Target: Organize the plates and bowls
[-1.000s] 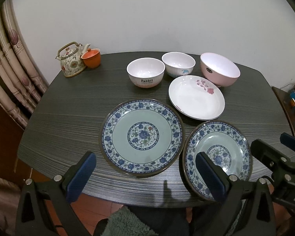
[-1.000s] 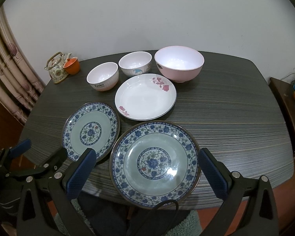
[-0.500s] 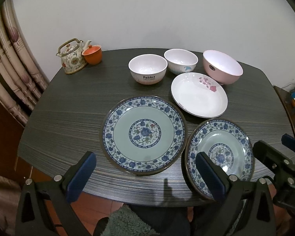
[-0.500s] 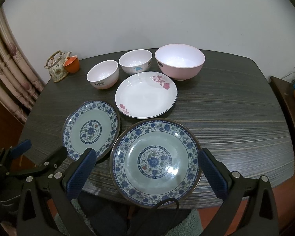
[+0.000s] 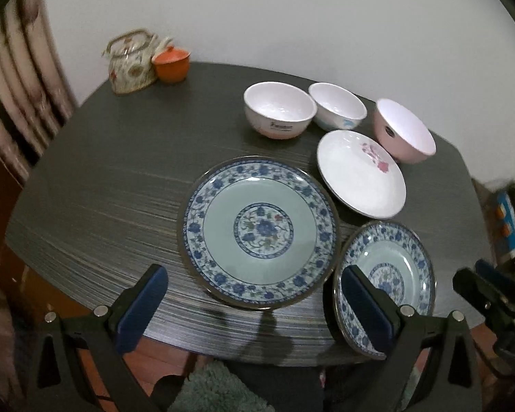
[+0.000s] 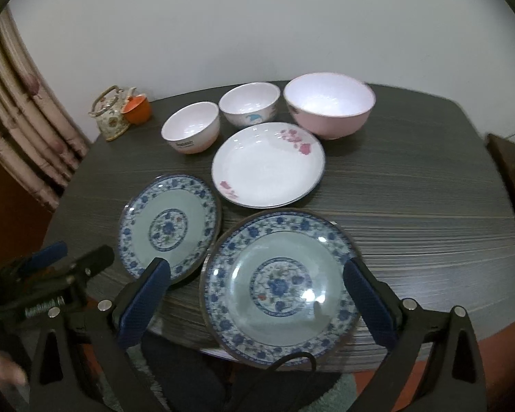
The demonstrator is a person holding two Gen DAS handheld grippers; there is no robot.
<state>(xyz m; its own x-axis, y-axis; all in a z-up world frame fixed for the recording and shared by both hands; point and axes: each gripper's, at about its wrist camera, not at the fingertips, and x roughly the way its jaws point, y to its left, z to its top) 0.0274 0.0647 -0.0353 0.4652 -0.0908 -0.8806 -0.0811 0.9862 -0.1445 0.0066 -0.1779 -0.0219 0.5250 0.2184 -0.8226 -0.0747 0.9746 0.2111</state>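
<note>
Two blue-patterned plates lie side by side near the dark table's front edge: the left plate [image 5: 257, 230] [image 6: 170, 228] and the right plate [image 5: 384, 281] [image 6: 281, 285]. Behind them sit a white plate with pink flowers [image 5: 360, 173] [image 6: 267, 164], two small white bowls [image 5: 279, 110] [image 5: 336, 106] and a pink bowl [image 5: 405, 130] [image 6: 329, 104]. My left gripper [image 5: 255, 305] hangs open over the front edge before the left plate. Open too, my right gripper [image 6: 257, 304] straddles the right plate's near half, above it. Neither holds anything.
A patterned teapot [image 5: 132, 60] [image 6: 110, 116] and an orange cup [image 5: 171, 65] [image 6: 137, 110] stand at the table's [image 5: 120, 171] back left corner. A curtain [image 6: 24, 130] hangs at the left, a wall rises behind, and low furniture [image 6: 511, 164] stands at the right.
The left gripper has swung leftward, so the dishes sit further right in its view. The right gripper has edged forward over the right plate. Both stay open; no dish has moved.
</note>
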